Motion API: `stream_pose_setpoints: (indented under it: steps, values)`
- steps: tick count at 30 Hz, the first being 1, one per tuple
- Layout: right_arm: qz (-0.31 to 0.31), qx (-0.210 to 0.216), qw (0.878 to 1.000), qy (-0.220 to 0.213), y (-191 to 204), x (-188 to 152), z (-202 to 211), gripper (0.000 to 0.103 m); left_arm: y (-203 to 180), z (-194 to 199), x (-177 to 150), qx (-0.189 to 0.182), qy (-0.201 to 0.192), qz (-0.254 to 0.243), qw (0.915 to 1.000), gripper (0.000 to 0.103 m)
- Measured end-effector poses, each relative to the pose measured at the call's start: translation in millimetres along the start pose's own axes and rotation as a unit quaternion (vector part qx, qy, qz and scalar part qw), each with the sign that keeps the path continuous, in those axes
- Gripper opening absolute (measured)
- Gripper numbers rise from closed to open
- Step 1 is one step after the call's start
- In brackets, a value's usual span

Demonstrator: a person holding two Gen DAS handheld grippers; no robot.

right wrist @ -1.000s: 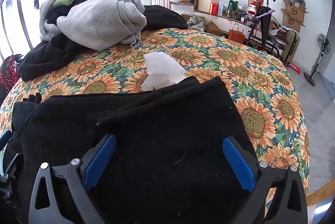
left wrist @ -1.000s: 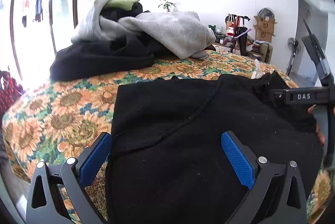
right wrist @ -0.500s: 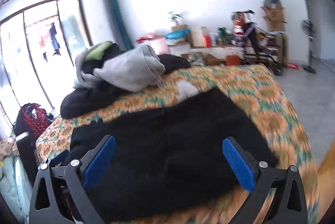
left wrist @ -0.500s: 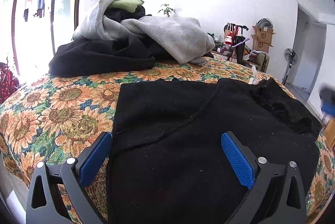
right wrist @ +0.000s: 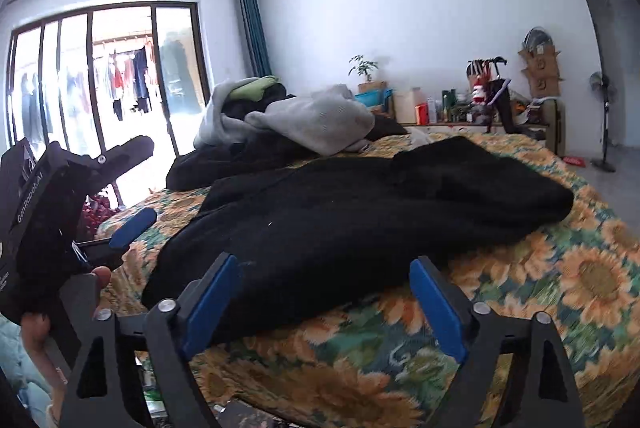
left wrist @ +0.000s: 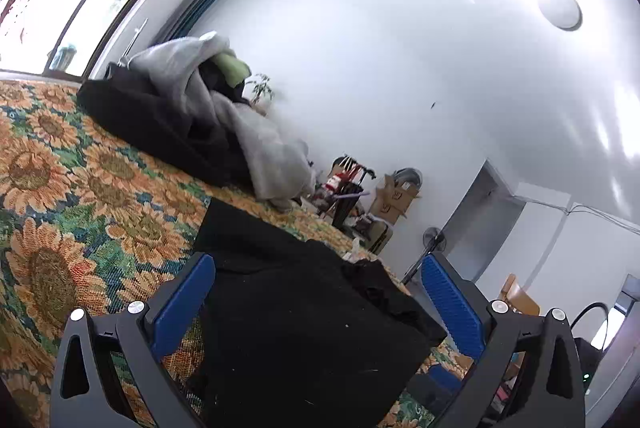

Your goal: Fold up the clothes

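We have pulled both grippers back from the black garment (right wrist: pixel 360 211), which lies partly folded on the sunflower bedspread (right wrist: pixel 560 268), on our side of the grey-and-black clothes pile (right wrist: pixel 304 123). A second ago both cameras sat low over the cloth; now the left view has rolled sideways. Our left gripper (left wrist: pixel 316 304) gapes wide and holds nothing. Our right gripper (right wrist: pixel 324 304) is narrowing, with nothing between its pads, just short of the garment's near edge. We judge one fold finished and the next grasp beginning.
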State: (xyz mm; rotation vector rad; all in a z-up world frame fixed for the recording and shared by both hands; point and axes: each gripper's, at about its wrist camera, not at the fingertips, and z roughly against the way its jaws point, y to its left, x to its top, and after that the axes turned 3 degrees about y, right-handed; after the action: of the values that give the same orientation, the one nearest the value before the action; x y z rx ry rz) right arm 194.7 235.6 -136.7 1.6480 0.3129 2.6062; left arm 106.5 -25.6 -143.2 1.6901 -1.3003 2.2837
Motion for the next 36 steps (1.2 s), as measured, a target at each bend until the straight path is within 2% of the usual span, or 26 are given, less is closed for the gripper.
stream_pose_setpoints:
  steps: [2,5,8,10,12,15,16,17,20,24,29,36]
  values:
    - [-0.012,0.006,1.0,-0.014,2.3,-12.2,0.1,0.075,-2.0,11.5,-4.1,-0.017,-0.033,0.014,0.9992,0.102]
    - [-0.026,0.003,0.999,-0.037,7.0,-28.4,-0.3,0.072,2.6,21.1,-15.1,-0.027,-0.072,0.051,0.9957,0.102]
    - [-0.031,0.004,0.998,-0.054,11.5,-39.3,0.5,0.07,10.5,27.6,-29.1,-0.021,-0.089,0.073,0.9932,0.102]
    - [-0.018,0.012,0.997,-0.071,15.2,-52.3,10.4,0.068,15.2,38.5,-38.9,-0.024,-0.098,0.067,0.9926,0.102]
    - [0.007,0.003,0.997,-0.083,21.9,-64.1,14.9,0.066,20.8,49.4,-48.6,-0.029,-0.108,0.063,0.9917,0.102]
    - [0.04,-0.004,0.994,-0.1,33.0,-77.9,19.2,0.062,40.0,65.6,-62.3,-0.05,-0.119,0.094,0.9872,0.102]
    - [0.045,0.002,0.994,-0.101,36.8,-80.0,19.2,0.05,47.0,68.7,-64.8,-0.052,-0.119,0.111,0.9853,0.102]
    - [0.04,0.02,0.995,-0.094,39.4,-80.2,18.7,0.049,54.0,71.8,-67.3,-0.054,-0.119,0.128,0.9832,0.102]
    - [0.037,0.062,0.995,-0.075,49.8,-81.9,14.8,0.051,65.9,82.8,-69.6,-0.056,-0.12,0.148,0.9801,0.102]
    - [0.041,0.079,0.995,-0.052,64.7,-77.8,0.5,0.051,70.0,95.9,-66.4,-0.061,-0.123,0.139,0.9808,0.102]
    - [0.005,0.095,0.995,-0.036,71.5,-66.1,-17.8,0.053,75.1,100.7,-65.2,-0.064,-0.125,0.144,0.9794,0.102]
    - [0.007,0.085,0.995,-0.058,70.9,-52.7,-12.4,0.025,73.4,79.7,-65.9,-0.068,-0.094,0.139,0.9833,0.102]
